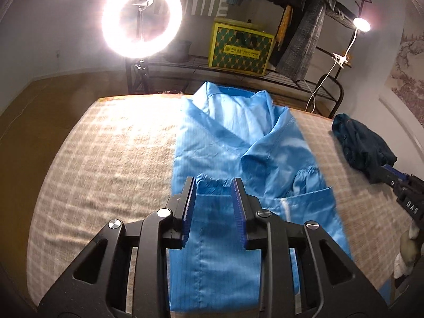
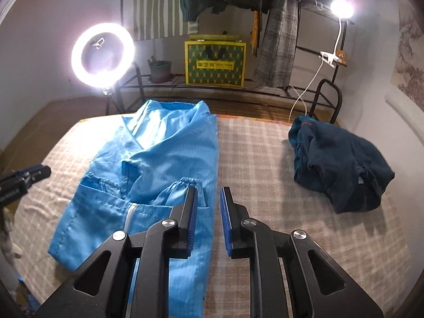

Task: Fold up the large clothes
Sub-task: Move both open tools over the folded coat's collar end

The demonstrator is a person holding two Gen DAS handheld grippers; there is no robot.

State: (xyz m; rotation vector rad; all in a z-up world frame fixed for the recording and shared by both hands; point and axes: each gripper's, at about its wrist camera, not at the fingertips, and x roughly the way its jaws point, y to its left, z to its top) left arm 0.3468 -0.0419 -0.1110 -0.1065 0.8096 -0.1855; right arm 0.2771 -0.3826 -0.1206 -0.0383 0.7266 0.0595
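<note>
Now we have the bed [image 2: 265, 159], in its checked cover, carrying the blue garment [image 2: 164, 159], which lies left of the middle, collar at the far edge, sleeves folded in, hem towards the near edge. A dark teal garment [image 2: 341, 161] is heaped by the far right corner. We judge one fold finished; next we must regrip the hem and carry it to the collar. Our left gripper [image 1: 214, 188] and right gripper [image 2: 209, 197] hover narrowly parted, seemingly holding nothing, though motion blur softens the cloth's edges. Bare cover lies on both sides.
</note>
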